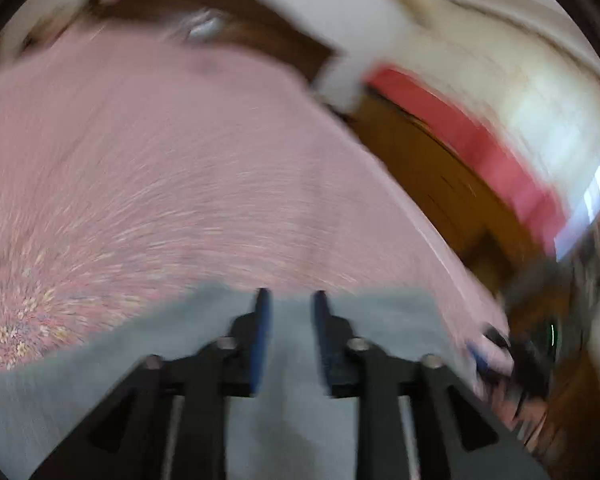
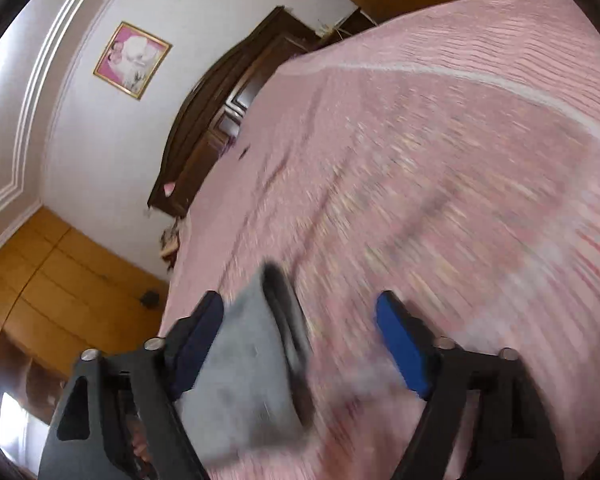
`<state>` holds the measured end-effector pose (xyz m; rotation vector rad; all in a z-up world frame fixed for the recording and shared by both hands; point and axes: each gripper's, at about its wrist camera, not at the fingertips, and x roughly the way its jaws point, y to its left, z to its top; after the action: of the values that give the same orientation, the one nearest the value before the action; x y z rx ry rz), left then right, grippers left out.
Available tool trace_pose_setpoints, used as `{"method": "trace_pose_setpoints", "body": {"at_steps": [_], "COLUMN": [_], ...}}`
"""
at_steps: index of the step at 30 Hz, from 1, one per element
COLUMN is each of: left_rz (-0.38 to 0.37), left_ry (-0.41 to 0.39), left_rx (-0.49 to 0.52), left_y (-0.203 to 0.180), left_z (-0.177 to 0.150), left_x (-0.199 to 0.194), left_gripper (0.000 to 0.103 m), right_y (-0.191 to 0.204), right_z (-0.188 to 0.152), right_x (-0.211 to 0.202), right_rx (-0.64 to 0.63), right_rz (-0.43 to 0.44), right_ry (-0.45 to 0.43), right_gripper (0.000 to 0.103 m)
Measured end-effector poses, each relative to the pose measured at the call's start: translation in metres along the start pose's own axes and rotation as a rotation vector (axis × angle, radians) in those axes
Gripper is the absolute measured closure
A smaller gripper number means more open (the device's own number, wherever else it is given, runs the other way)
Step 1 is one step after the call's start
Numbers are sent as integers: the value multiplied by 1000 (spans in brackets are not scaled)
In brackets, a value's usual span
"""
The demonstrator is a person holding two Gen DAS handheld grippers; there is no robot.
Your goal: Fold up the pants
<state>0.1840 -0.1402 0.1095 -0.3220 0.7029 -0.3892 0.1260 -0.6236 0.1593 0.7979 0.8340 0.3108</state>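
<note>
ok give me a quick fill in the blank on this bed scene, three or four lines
1. The grey pants lie on a bedspread whose colour is ____.
2. In the right wrist view, the framed picture hangs on the ____.
3. The pads of the right gripper are coloured ____.
4. The jaws of the left gripper stand ____, with grey cloth seen between them.

Missing words: pink; wall; blue; apart
</note>
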Motion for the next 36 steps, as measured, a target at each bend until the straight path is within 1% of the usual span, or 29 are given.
{"method": "trace_pose_setpoints", "body": {"at_steps": [1,2,3,4,5,6,7,8,9,11,12,13,14,15,16,17,19,21,22,23,25,26,27,28,29,32,33,34,36], "left_rz": [-36,-76,-95,-112,-121,-117,-101,-78,-73,-85,-67,-30,-15,-14,-37,-48,-24,21,60,86,152,163,172,183,189,207,217,230,234], "left_ry": [5,5,1,-1,10,30,72,134,204,327,348,354,350,324,230,165,56,-1,-28,-45,-86,-95,-97,-97,-100,-140,-156,-175,-189], "left_rx": [56,117,164,230,307,349,397,445,482,532,549,562,555,523,451,399,269,203,205,221,292,319,338,353,359,346,344,340,322], "left_y": [-24,-56,-82,-109,-140,-160,-182,-200,-211,-221,-222,-221,-219,-215,-208,-201,-187,-178,-177,-178,-183,-186,-193,-198,-201,-201,-202,-198,-190], "left_z": [-9,-22,-30,-40,-48,-52,-57,-62,-68,-80,-85,-85,-83,-75,-60,-50,-22,0,8,10,13,13,11,9,7,5,6,6,13], "left_x": [-2,-2,1,6,19,29,47,69,90,124,129,135,137,133,119,108,93,88,88,89,89,87,86,86,85,81,77,79,74], "left_gripper": [41,32,24,23,23,23,23,23,24,31,48,74,91,97,97,97,97,98,98,97,97,97,97,97,97,97,97,97,97], "right_y": [-5,-9,-10,-9,-3,0,3,6,8,8,5,2,-2,-6,-14,-18,-21,-20,-18,-16,-14,-12,-10,-7,-5,-8,-11,-16,-20], "right_z": [-6,-13,-17,-19,-18,-14,-14,-12,-11,-5,-3,0,4,7,9,11,12,9,7,4,-2,-6,-9,-11,-11,-10,-11,-12,-14], "right_x": [-7,-16,-23,-31,-31,-30,-29,-28,-27,-27,-28,-30,-32,-33,-41,-42,-41,-34,-27,-15,10,21,32,40,44,58,61,65,72], "right_rx": [39,80,94,82,54,38,37,44,50,55,58,64,78,92,105,127,158,172,180,205,263,283,291,284,265,254,274,308,351], "right_rz": [11,58,106,106,85,93,110,125,120,107,111,118,123,130,138,154,189,226,249,284,343,372,370,330,268,139,147,120,114], "right_ry": [21,37,32,18,17,24,25,20,6,-16,-18,-22,-27,-31,-32,-32,-23,8,39,96,208,261,302,331,329,290,296,270,235], "right_gripper": [93,100,100,100,100,100,100,99,98,94,94,93,92,92,91,91,90,87,80,72,69,69,69,69,69,70,72,78,81]}}
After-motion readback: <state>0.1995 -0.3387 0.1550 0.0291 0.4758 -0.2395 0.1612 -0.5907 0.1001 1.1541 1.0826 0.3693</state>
